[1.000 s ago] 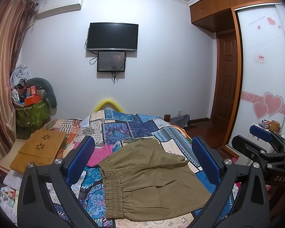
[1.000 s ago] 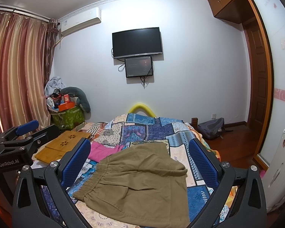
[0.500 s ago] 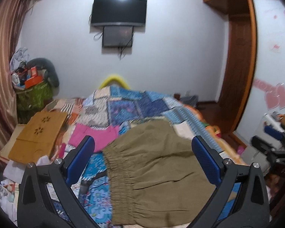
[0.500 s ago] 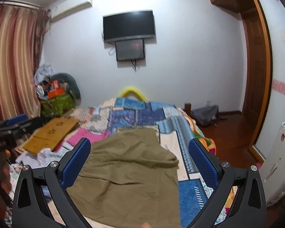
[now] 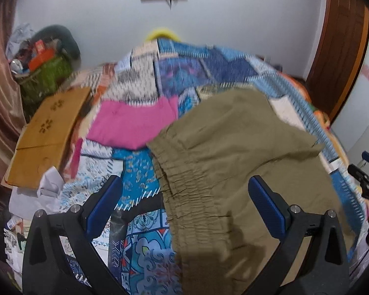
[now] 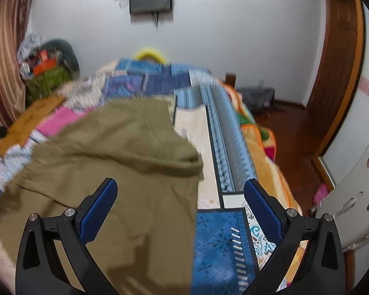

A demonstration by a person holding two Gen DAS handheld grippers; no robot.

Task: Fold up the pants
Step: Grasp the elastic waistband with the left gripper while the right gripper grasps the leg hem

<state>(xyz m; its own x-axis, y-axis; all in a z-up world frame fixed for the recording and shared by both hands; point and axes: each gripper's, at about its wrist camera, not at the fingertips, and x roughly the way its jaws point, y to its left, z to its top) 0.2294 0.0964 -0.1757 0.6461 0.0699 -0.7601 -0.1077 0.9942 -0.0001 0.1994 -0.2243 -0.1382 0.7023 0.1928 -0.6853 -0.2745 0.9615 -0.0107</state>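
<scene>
Olive pants (image 5: pixel 233 162) lie spread on the quilted bed (image 5: pixel 140 186). Left gripper (image 5: pixel 184 206) and right gripper (image 6: pixel 179 206) hover above, jaws wide apart, empty. We judge the cloth light and limp; take the elastic waistband (image 5: pixel 184 186) corners.

Olive pants (image 5: pixel 233 162) — blue patchwork quilt (image 5: pixel 184 73) — pink cloth (image 5: pixel 132 123)

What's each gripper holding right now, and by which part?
Nothing. Left gripper and right gripper are both open above the olive pants, which lie on the quilt.
</scene>
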